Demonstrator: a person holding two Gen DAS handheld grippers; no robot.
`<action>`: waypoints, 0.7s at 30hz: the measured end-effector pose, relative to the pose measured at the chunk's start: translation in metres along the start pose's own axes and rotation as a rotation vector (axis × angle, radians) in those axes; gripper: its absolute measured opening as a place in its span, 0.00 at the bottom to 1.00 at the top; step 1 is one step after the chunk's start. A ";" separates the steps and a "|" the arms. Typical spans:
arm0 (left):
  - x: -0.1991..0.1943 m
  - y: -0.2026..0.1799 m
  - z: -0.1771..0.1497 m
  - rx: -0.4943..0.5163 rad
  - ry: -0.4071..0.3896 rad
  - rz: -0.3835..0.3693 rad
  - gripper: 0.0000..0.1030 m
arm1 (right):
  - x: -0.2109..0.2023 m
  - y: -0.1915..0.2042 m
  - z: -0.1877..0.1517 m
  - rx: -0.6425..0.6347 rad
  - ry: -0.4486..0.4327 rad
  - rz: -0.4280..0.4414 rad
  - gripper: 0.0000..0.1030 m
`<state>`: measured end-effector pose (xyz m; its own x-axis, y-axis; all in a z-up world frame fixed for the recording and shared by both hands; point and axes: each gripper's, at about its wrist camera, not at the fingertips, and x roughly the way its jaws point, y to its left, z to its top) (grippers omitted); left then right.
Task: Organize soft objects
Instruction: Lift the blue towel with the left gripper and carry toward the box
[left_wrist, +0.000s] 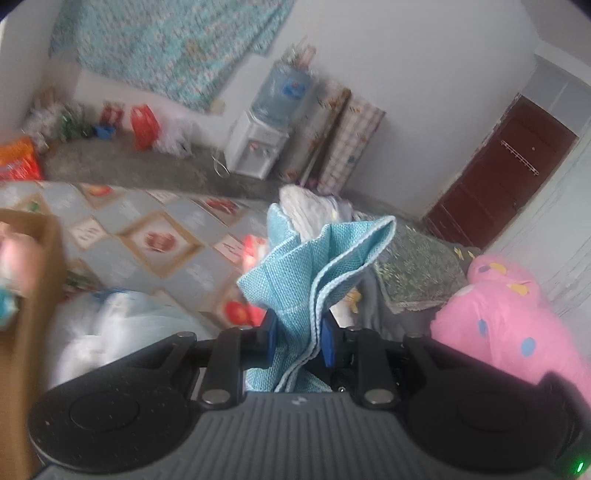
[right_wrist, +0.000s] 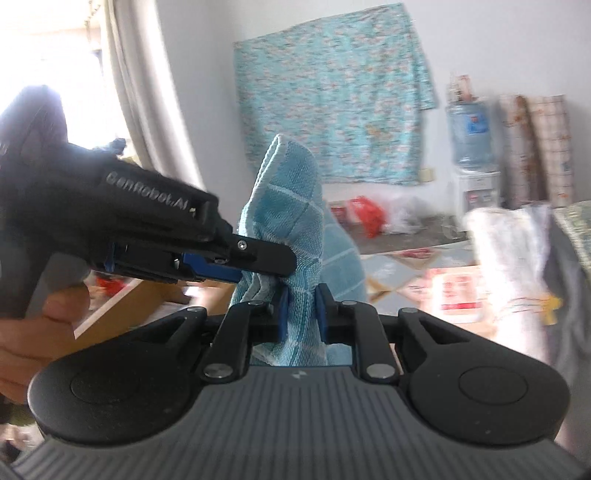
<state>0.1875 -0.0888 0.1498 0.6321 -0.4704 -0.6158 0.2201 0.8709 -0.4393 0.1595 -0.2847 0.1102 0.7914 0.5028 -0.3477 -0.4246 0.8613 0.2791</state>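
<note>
The towel (left_wrist: 314, 273) is pinched between the blue pads of the left gripper (left_wrist: 301, 334), rising from the jaws in loose folds and hanging below them too. In the right wrist view the right gripper (right_wrist: 301, 310) is clamped on the same towel (right_wrist: 291, 206), with the left gripper (right_wrist: 258, 267) gripping it just to the left and slightly farther. It is light blue, woven, with a pale grid and hemmed edge, held above the patterned bed (left_wrist: 166, 236).
</note>
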 end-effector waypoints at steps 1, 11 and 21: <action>-0.013 0.006 -0.001 0.006 -0.016 0.013 0.24 | 0.001 0.013 0.001 -0.001 0.004 0.031 0.16; -0.111 0.131 -0.013 -0.152 -0.097 0.232 0.25 | 0.076 0.159 -0.008 -0.021 0.158 0.303 0.16; -0.099 0.275 -0.016 -0.331 0.038 0.384 0.25 | 0.191 0.260 -0.053 -0.066 0.413 0.298 0.16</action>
<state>0.1735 0.1953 0.0794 0.5923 -0.1354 -0.7943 -0.2741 0.8931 -0.3566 0.1765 0.0393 0.0689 0.3977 0.7026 -0.5901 -0.6425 0.6724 0.3675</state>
